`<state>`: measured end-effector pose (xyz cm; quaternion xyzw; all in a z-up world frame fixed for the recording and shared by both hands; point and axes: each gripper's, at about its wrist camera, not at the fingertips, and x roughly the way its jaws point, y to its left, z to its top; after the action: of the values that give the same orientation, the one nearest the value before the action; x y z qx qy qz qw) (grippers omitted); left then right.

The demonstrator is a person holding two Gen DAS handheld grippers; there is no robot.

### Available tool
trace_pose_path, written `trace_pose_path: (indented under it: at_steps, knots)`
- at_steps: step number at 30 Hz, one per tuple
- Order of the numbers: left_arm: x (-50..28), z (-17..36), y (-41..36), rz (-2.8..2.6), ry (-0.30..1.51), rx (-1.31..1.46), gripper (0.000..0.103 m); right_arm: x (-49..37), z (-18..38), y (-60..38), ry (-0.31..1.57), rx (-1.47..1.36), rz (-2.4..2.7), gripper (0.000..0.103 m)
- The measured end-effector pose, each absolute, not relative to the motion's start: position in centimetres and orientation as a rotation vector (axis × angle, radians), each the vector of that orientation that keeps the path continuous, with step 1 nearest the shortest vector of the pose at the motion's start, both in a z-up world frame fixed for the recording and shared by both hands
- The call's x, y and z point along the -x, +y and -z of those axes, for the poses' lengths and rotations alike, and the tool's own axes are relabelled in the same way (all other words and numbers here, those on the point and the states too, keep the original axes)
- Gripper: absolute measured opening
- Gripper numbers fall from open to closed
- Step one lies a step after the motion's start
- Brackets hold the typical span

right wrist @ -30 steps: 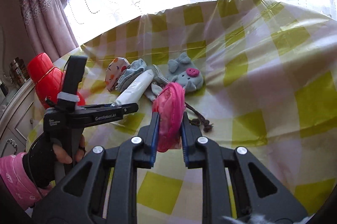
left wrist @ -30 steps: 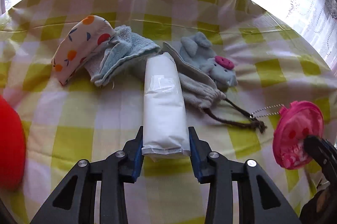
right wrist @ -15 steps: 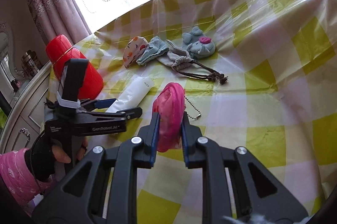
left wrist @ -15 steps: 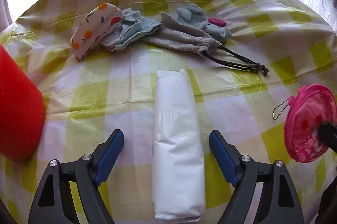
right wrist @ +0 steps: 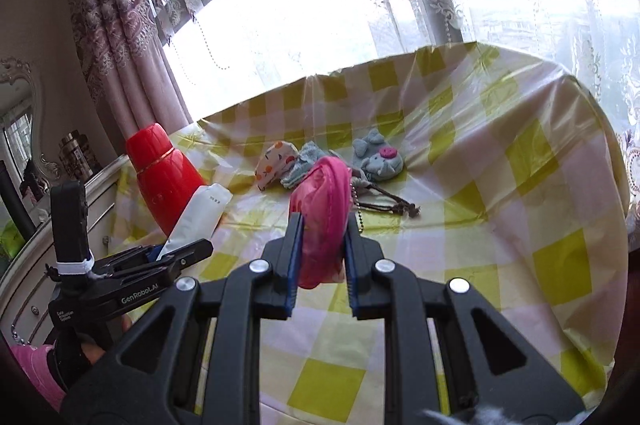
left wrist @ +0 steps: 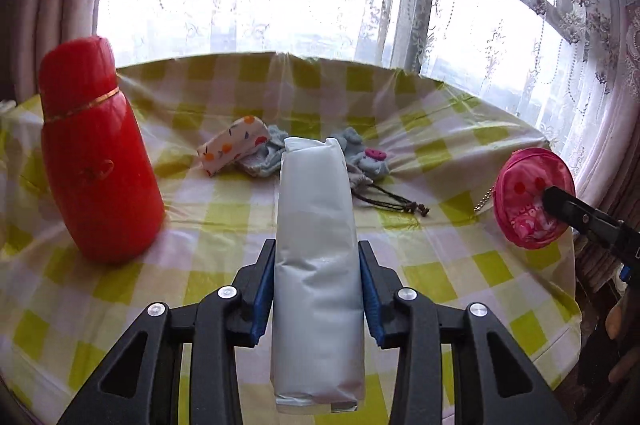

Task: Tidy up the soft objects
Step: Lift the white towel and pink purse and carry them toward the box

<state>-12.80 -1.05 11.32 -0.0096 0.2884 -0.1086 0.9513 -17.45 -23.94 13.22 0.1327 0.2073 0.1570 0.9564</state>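
Note:
My left gripper (left wrist: 317, 249) has its jaws closing on a long white plastic-wrapped pack (left wrist: 316, 209), pads pressed against both sides; the pack is lifted off the checked tablecloth. My right gripper (right wrist: 324, 221) is shut on a round pink coin pouch (right wrist: 322, 193) with a ball chain, also held in the air. At the table's far side lie a fruit-print pouch (left wrist: 234, 149), a pale blue cloth (left wrist: 268, 155), a grey-blue plush mouse (left wrist: 370, 161) and a grey drawstring bag whose dark cord (left wrist: 392, 201) trails right. In the left wrist view the pink coin pouch (left wrist: 528, 197) hangs at the right.
A tall red flask (left wrist: 96, 153) stands on the left of the table (left wrist: 460, 265), close to the white pack. Lace curtains and a window lie behind the far edge. A pale dresser (right wrist: 24, 265) stands left of the table.
The left gripper opened and left the white pack lying on the cloth, then shut on it again and raised it. Both grippers have drawn back and up; the pink pouch stays gripped.

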Motion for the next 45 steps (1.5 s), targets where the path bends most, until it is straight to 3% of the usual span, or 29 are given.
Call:
trace_pose_path:
  at_steps: [8, 45]
  knots:
    - [16.2, -14.5, -1.8, 0.204, 0.479, -0.079, 0.04, 21.7, -17.5, -21.4, 0.297, -0.149, -0.323, 0.023]
    - [25.0, -13.8, 12.6, -0.023, 0.574, -0.047, 0.04, 26.3, -18.1, -5.2, 0.415, 0.083, -0.725, 0.023]
